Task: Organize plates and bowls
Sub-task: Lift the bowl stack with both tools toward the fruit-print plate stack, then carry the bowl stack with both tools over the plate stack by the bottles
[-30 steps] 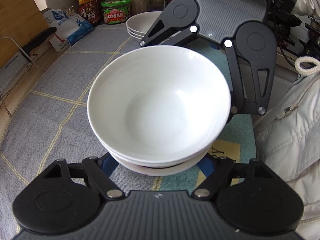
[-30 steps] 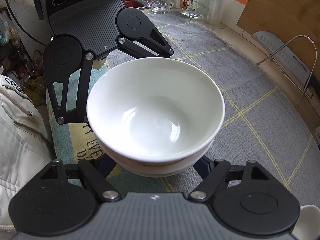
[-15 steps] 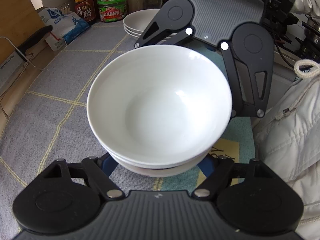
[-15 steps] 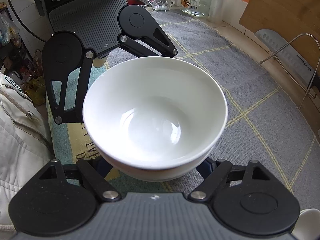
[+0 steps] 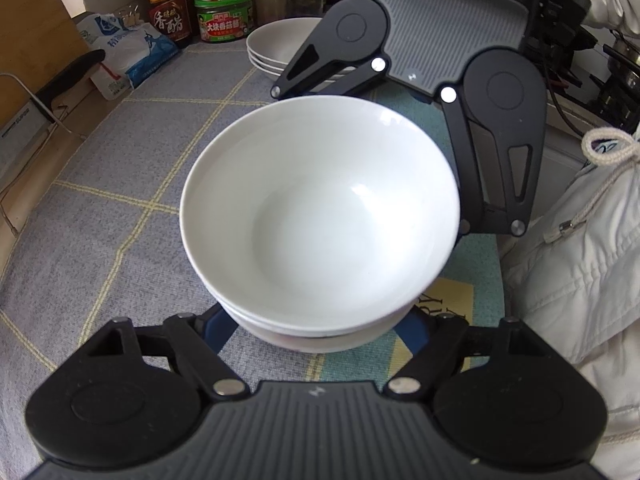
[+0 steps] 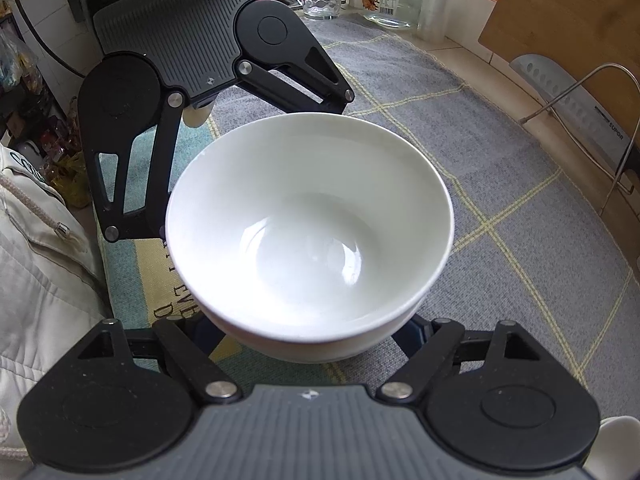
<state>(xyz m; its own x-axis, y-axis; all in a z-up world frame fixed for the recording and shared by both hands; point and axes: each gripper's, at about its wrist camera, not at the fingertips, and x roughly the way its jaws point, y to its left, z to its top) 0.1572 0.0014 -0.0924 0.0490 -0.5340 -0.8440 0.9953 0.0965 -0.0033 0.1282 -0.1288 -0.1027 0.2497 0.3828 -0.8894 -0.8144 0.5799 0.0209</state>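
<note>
Since earlier, bowls (image 5: 320, 216) sit lower against the plates (image 5: 272, 46) behind. Left gripper (image 5: 320, 332) and right gripper (image 6: 316, 340) face each other, jaws spread wide around the stacked bowls, over grey mat (image 6: 500, 184).

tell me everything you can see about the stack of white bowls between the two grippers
The stack of white bowls is glossy, ceramic-looking and empty, with at least two bowls nested upright, rims level. The left hand-held gripper and right hand-held gripper flank its lower part from opposite sides; their fingertips are hidden under the bowls, so contact is unclear. It sits over the grey checked cloth, near a stack of plates.
</note>
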